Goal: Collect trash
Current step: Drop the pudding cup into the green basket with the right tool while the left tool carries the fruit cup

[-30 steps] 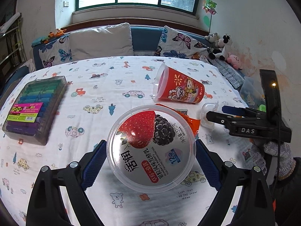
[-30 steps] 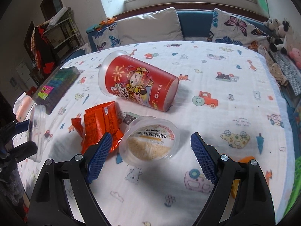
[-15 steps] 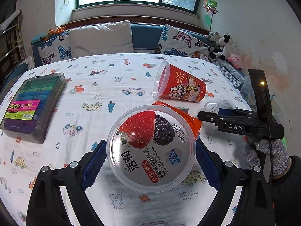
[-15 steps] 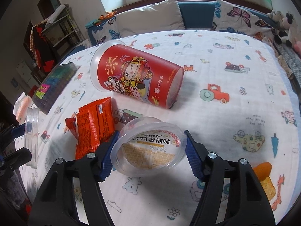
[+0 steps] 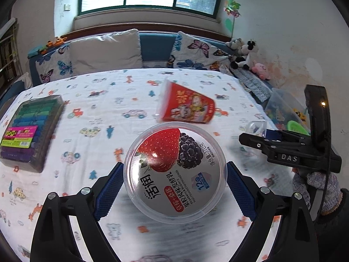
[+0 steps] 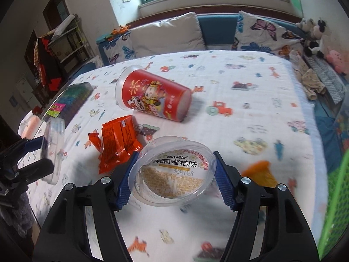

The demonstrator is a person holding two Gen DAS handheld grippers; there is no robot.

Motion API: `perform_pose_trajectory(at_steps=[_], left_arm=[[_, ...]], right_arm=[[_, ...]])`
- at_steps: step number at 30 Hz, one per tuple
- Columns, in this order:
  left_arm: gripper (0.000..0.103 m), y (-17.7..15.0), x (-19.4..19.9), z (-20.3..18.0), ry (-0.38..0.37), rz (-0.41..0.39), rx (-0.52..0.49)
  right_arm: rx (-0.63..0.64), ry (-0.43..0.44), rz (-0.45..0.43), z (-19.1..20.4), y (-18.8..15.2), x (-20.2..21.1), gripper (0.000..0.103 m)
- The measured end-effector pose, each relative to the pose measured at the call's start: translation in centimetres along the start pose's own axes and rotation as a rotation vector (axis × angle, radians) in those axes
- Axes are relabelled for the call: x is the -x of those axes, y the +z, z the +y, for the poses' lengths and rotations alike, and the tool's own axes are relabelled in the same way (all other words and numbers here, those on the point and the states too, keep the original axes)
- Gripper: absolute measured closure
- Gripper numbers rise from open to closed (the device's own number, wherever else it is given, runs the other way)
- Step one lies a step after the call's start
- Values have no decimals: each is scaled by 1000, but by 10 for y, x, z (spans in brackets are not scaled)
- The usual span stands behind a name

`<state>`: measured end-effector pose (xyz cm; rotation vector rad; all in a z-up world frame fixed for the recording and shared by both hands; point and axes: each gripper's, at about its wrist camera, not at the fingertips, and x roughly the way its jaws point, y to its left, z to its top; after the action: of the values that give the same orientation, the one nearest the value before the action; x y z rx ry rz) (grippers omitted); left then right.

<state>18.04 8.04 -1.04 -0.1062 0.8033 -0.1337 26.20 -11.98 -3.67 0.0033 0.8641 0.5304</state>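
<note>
My left gripper is shut on a round clear yogurt tub with a strawberry and blackberry lid, held above the tablecloth. My right gripper is shut on a small clear dessert cup with a yellow label, lifted and tilted over the cloth. A red cartoon cup lies on its side behind it, also seen as the red cup in the left wrist view. An orange snack wrapper lies left of the right gripper. The yogurt tub shows edge-on at the far left.
A box of coloured markers sits at the table's left side. An orange snack piece lies right of the right gripper, and a green basket stands beyond the table edge. Pillows and plush toys line the bench behind.
The right gripper's jaws closed onto the small dessert cup and raised it off the cloth. The left gripper, still gripping the yogurt tub, drifted slightly.
</note>
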Motion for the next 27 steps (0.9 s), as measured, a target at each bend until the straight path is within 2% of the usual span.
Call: perform_pose_trajectory(at_steps=[10,19,27], left_arm=[[15,13,-6,-56,-94,9,-55],[15,29,-18,-127,-190,20,-132],[15,41,-29,-193,-242,29,-215]], right_arm=[[-80,-104,-55,-41,-28,73,37],[-168,-216,-113,-98,-56,138,36],[-248,-312,-137,-148,-80,174,36]])
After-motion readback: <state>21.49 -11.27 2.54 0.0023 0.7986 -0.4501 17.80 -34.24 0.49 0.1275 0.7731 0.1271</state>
